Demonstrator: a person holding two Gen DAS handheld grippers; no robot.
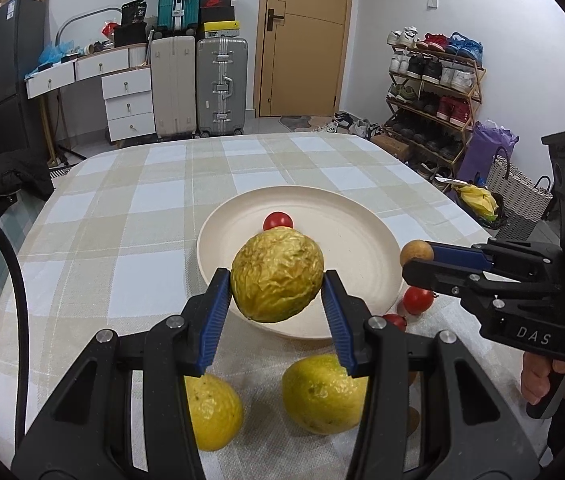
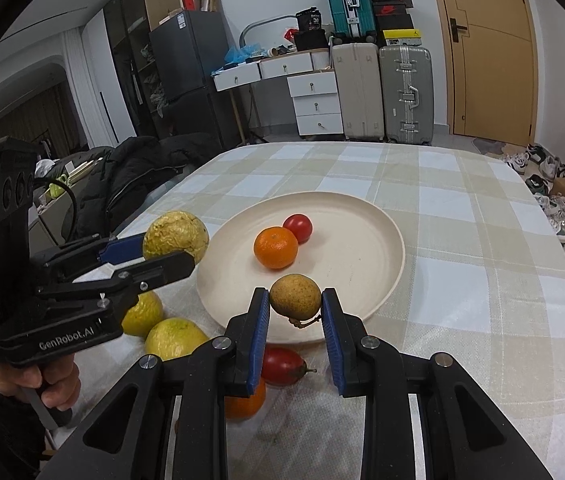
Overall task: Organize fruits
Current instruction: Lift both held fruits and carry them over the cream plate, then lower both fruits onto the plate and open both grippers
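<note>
The left tongs [image 1: 276, 294] are clamped on a wrinkled yellow passion fruit [image 1: 277, 276], the right tongs [image 2: 295, 308] on a small brown longan [image 2: 295, 295]. Both hang over the near rim of the cream plate [image 2: 362, 264]. A release too early could roll either fruit back off the rim toward the guavas [image 2: 174, 338] below the tongs.

Open checked cloth stretches bare across the far half of my desk [image 2: 462, 208] beyond the cream plate [image 2: 366, 248]. The plate's right side lies free; a mandarin [image 2: 275, 248] and cherry tomato [image 2: 298, 227] occupy its left-centre. Near me, two yellow-green fruits [image 1: 322, 394], red tomatoes [image 1: 416, 300] and an orange [image 2: 244, 404] crowd the plate's near edge.
</note>
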